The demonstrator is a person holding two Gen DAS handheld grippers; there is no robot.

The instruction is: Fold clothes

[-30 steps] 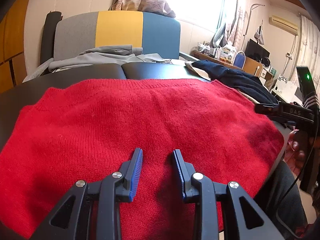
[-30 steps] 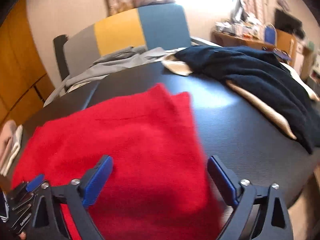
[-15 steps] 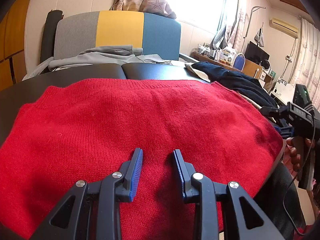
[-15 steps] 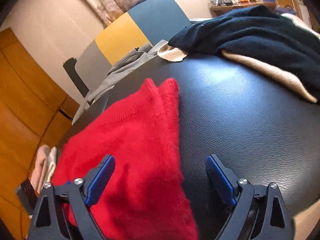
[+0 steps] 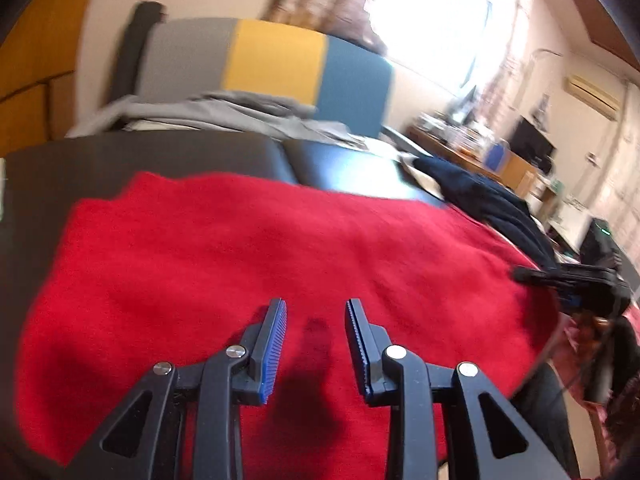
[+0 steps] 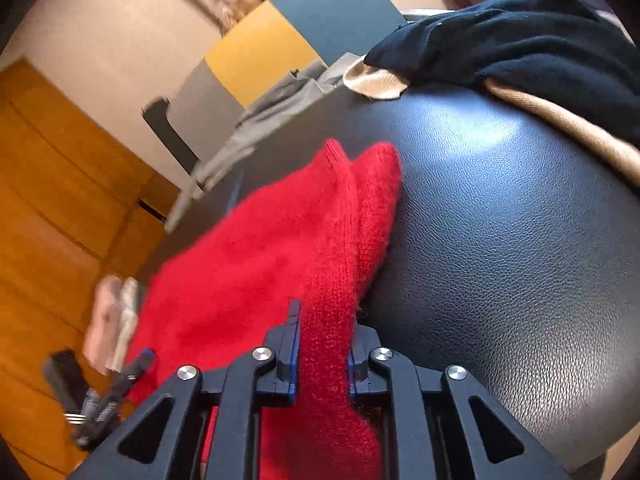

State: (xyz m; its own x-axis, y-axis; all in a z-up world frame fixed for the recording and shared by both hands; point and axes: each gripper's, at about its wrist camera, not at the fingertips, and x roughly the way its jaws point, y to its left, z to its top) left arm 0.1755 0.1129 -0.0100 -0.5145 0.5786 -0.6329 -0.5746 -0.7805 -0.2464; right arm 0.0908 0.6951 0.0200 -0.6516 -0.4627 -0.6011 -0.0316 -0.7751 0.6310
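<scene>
Closing on a bunched ridge of knit, the right gripper (image 6: 322,344) now has the near edge of the red fuzzy knitted sweater (image 6: 256,264) between its blue pads, where half a second ago its jaws stood wide and empty over that same edge. That reads as the pinch that starts a fold: the edge looks caught, though the jaws are still narrowing and the hold may not be firm yet. The left gripper (image 5: 314,344) hovers half open above the middle of the sweater (image 5: 280,248) with nothing between its fingers, its gap unchanged from the earlier views; that view is blurred.

The sweater lies spread across the black leather-covered table (image 6: 500,240), its far corner doubled into two points. To its right the table is bare and glossy up to a dark navy garment (image 6: 520,44) lying over a tan knit piece (image 6: 376,80), so there is open room to carry the edge across. Beyond the far rim, a grey garment (image 5: 224,108) is draped in front of a grey, yellow and blue chair back (image 5: 276,64).
</scene>
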